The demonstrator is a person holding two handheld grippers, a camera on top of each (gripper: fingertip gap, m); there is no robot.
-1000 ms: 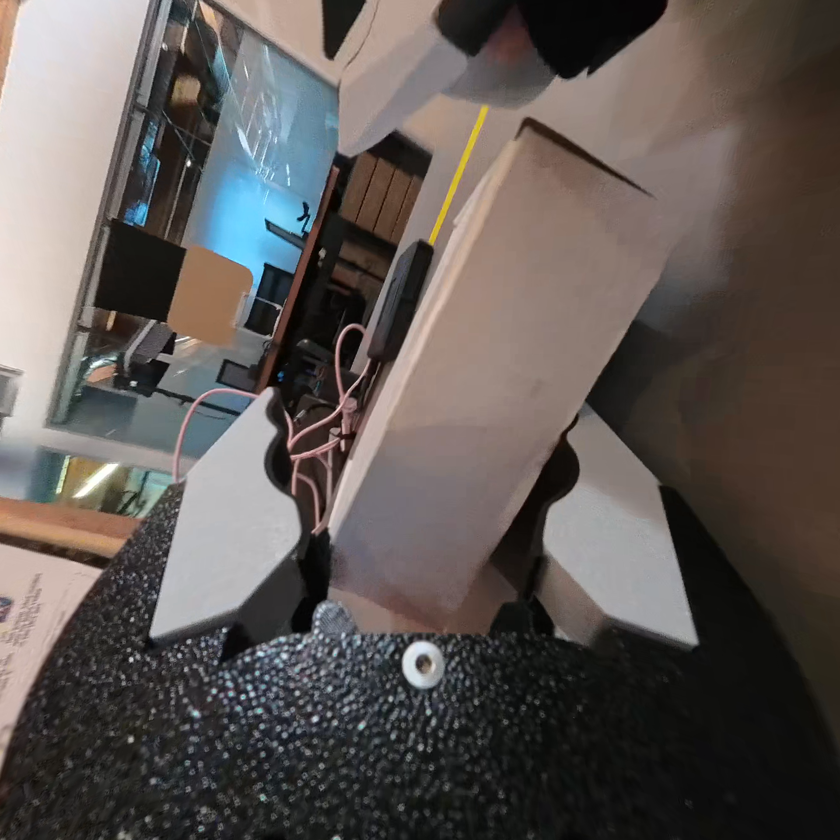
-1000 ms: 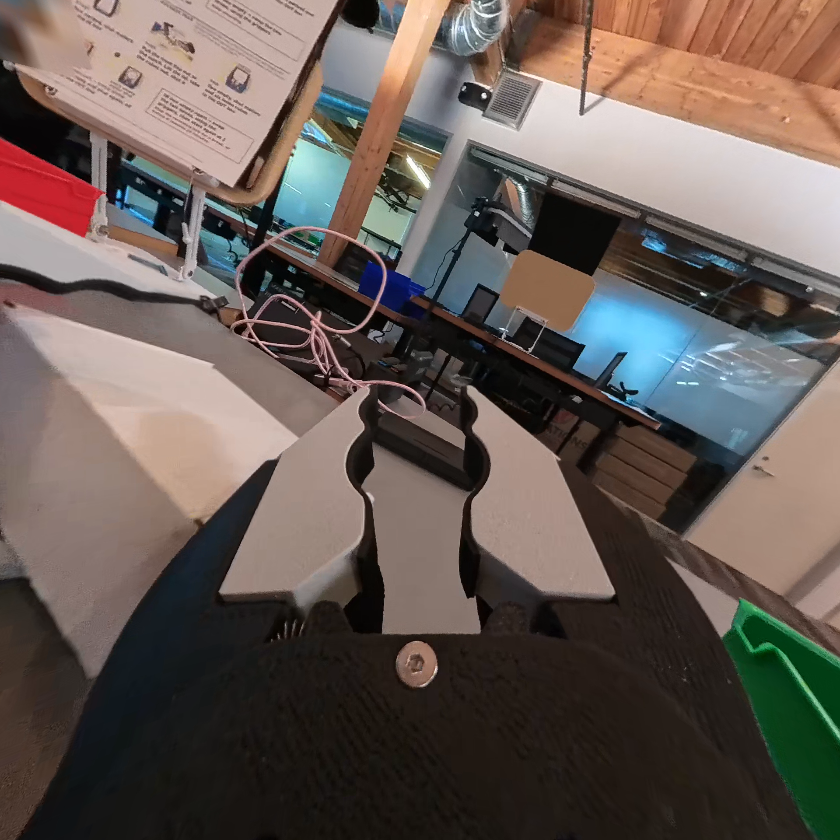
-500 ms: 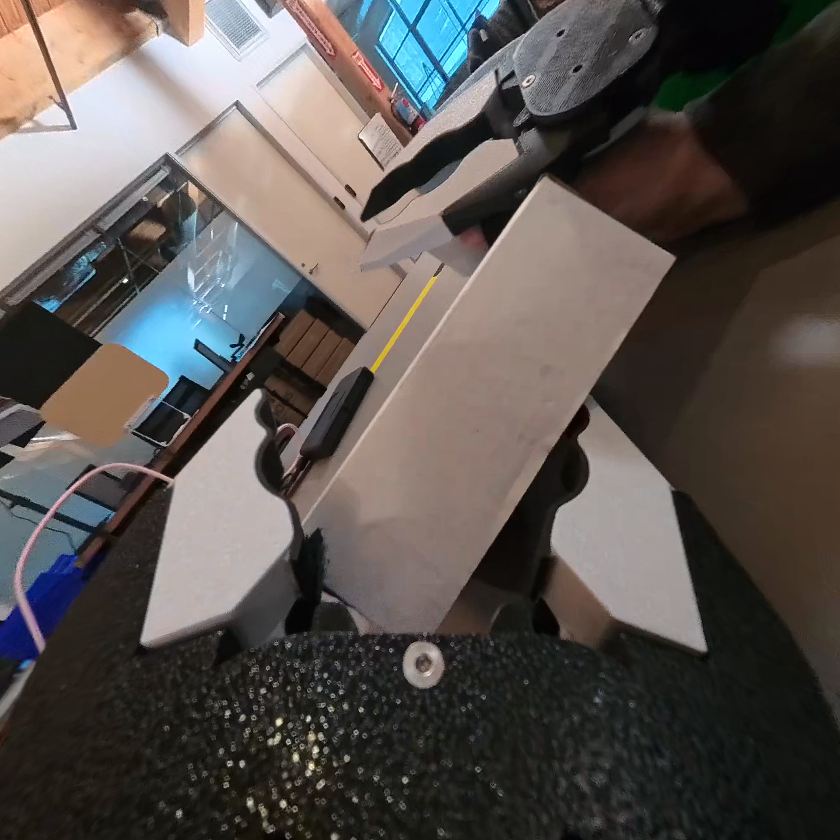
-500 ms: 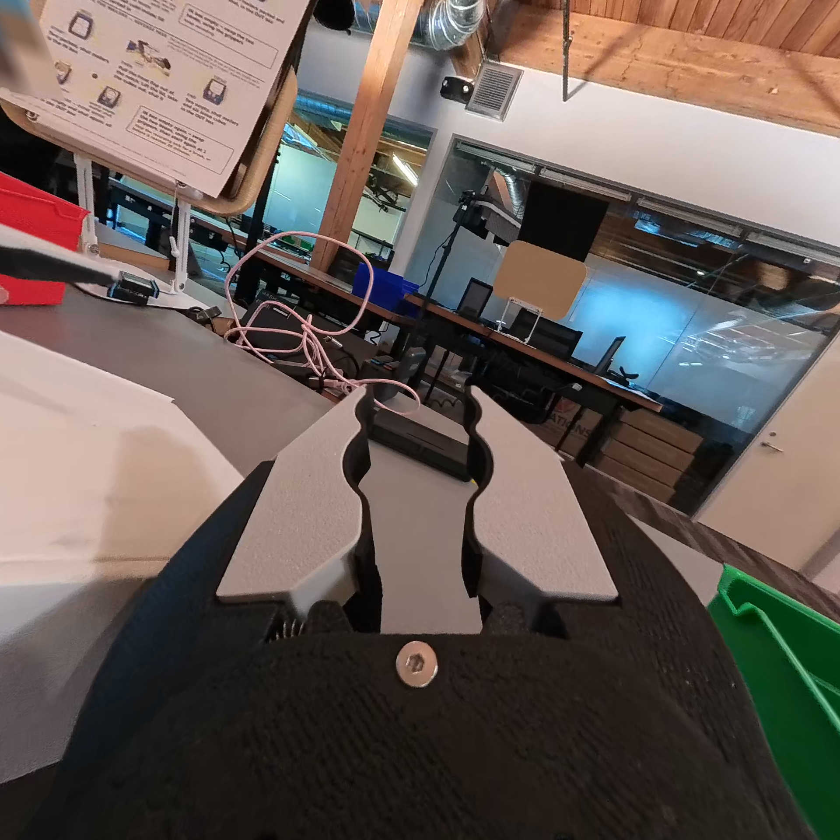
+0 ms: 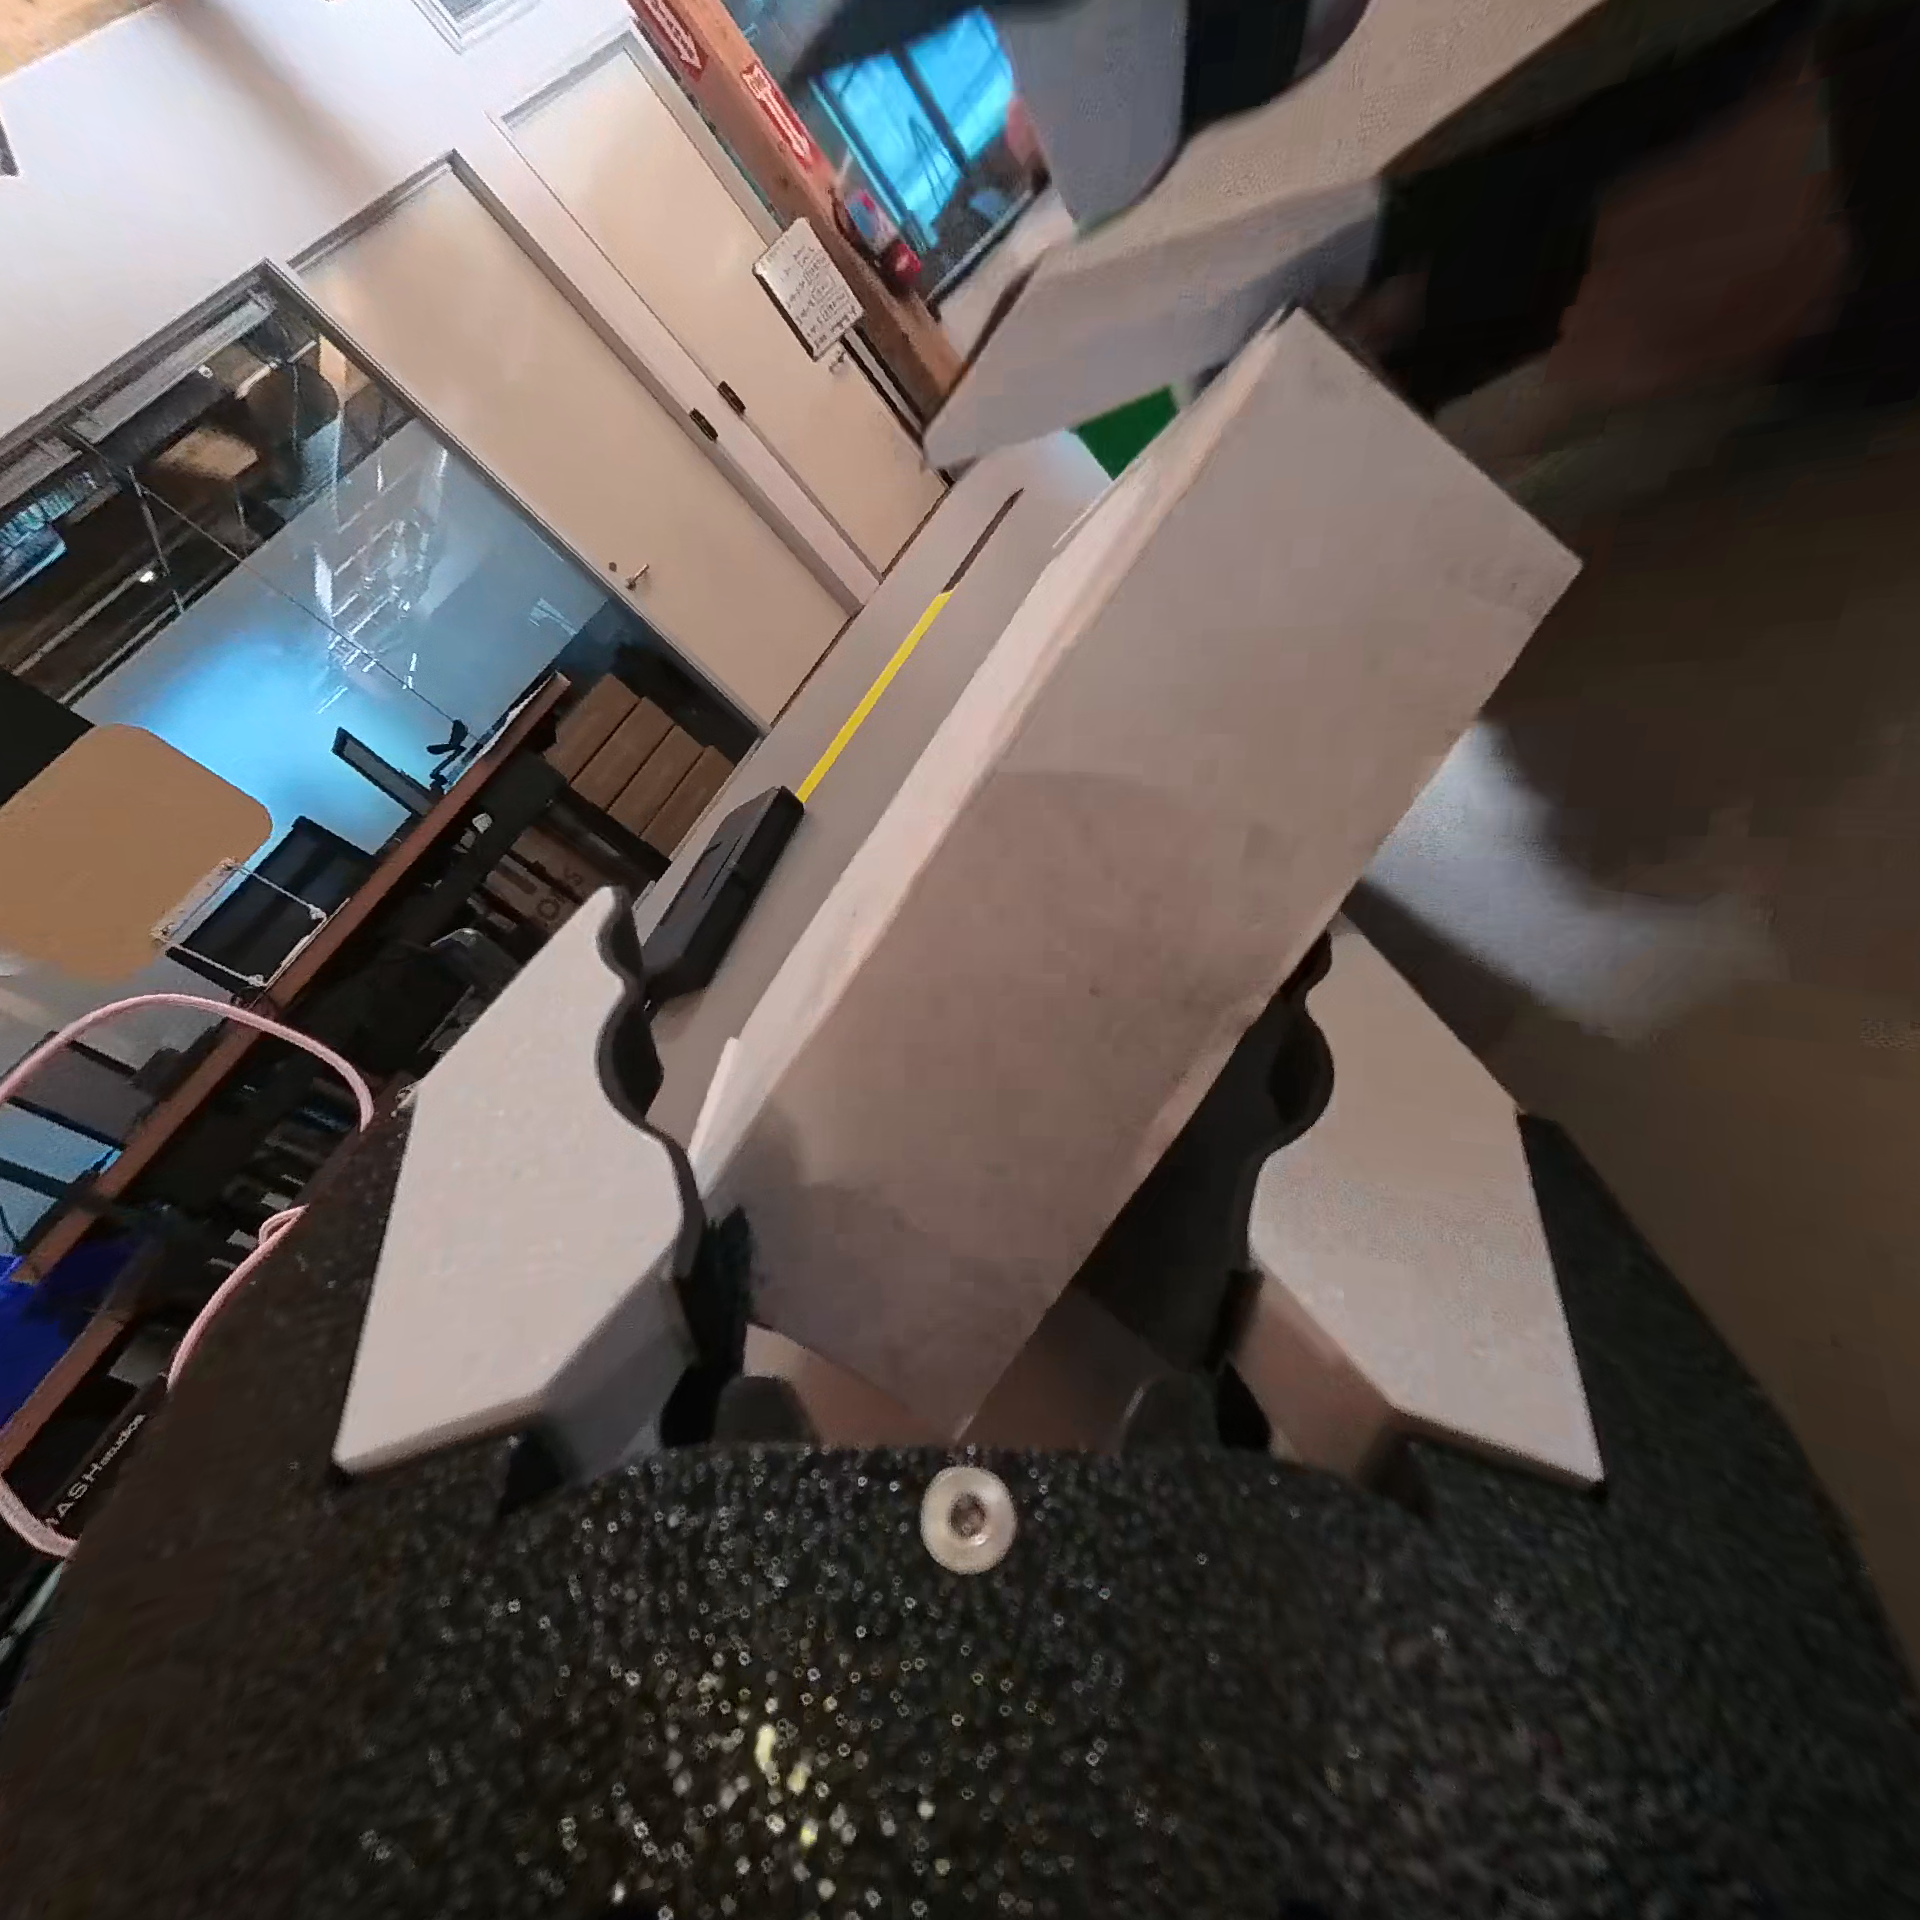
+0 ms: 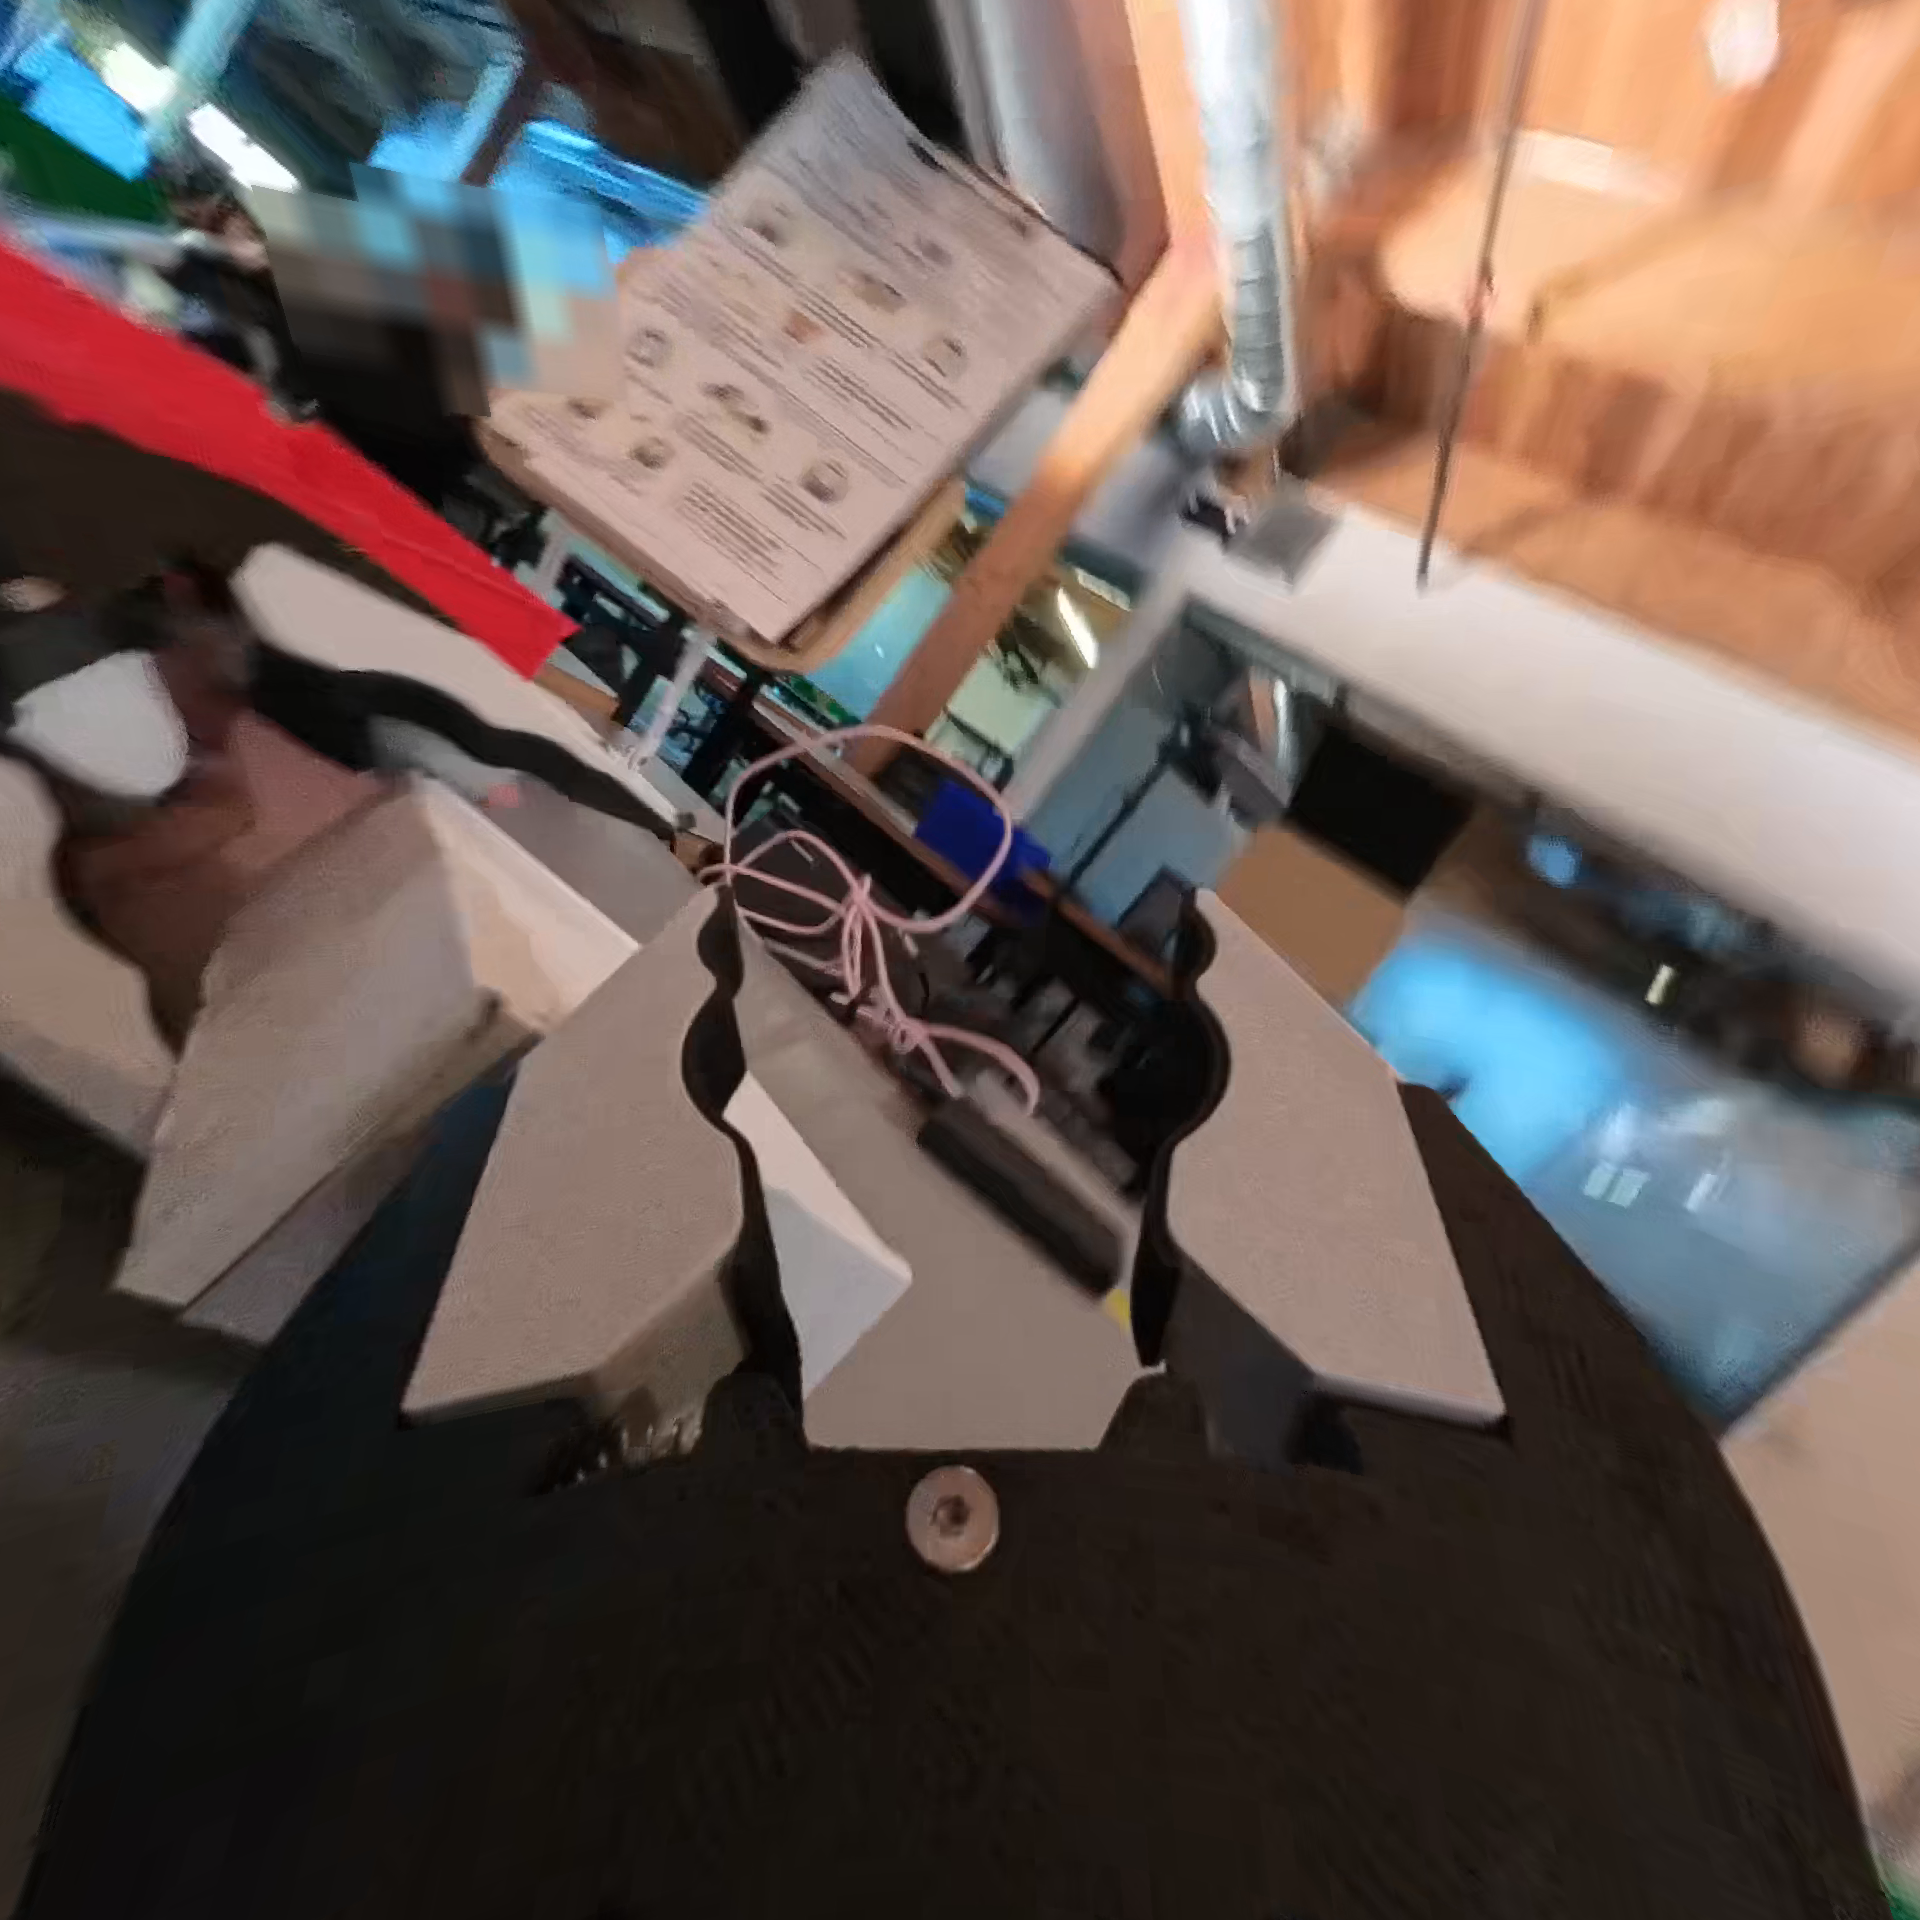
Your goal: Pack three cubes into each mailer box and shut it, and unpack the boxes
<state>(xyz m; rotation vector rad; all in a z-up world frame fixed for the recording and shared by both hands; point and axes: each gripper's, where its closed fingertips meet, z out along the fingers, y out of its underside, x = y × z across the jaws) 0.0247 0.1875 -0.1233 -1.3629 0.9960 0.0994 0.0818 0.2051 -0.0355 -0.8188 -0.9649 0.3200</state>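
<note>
While the left gripper stands spread wide, a white mailer box sits slanted between its grey fingers, clamped from both sides: the lower left corner of the box meets the left pad and its right edge rests against the dark pad on the right. Beyond its far end, another white box shows blurred near the top. A black device lies on the grey table beside the box. From its own view, the right gripper is open about halfway, nothing between its fingers; only a pink cable and the table show through the gap, and the white boxes lie off to its left.
</note>
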